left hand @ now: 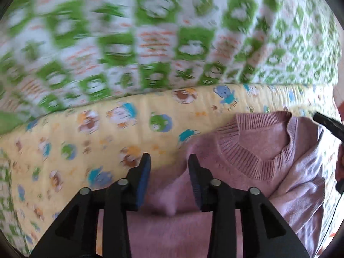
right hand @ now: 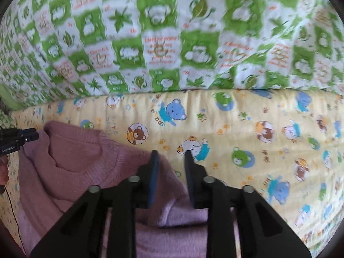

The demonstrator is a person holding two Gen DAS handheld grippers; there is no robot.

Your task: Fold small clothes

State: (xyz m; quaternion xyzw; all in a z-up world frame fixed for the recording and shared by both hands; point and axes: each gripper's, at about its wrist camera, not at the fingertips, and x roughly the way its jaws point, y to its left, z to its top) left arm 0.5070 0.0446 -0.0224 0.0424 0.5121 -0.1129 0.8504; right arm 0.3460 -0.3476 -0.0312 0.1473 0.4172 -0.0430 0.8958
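Note:
A small pink knit sweater (left hand: 258,150) lies on a yellow bear-print sheet (left hand: 107,129), its ribbed V-neck toward the far side. My left gripper (left hand: 169,159) is open over the sweater's left shoulder, with nothing between the fingers. In the right wrist view the sweater (right hand: 75,167) lies at the lower left. My right gripper (right hand: 171,153) is open over its right shoulder edge. The right gripper's tip shows at the right edge of the left wrist view (left hand: 329,126). The left gripper shows at the left edge of the right wrist view (right hand: 17,138).
A bulky green-and-white patterned quilt (right hand: 172,32) is piled along the far side of the yellow sheet (right hand: 268,139). A thin black cable (right hand: 13,204) runs down the left edge.

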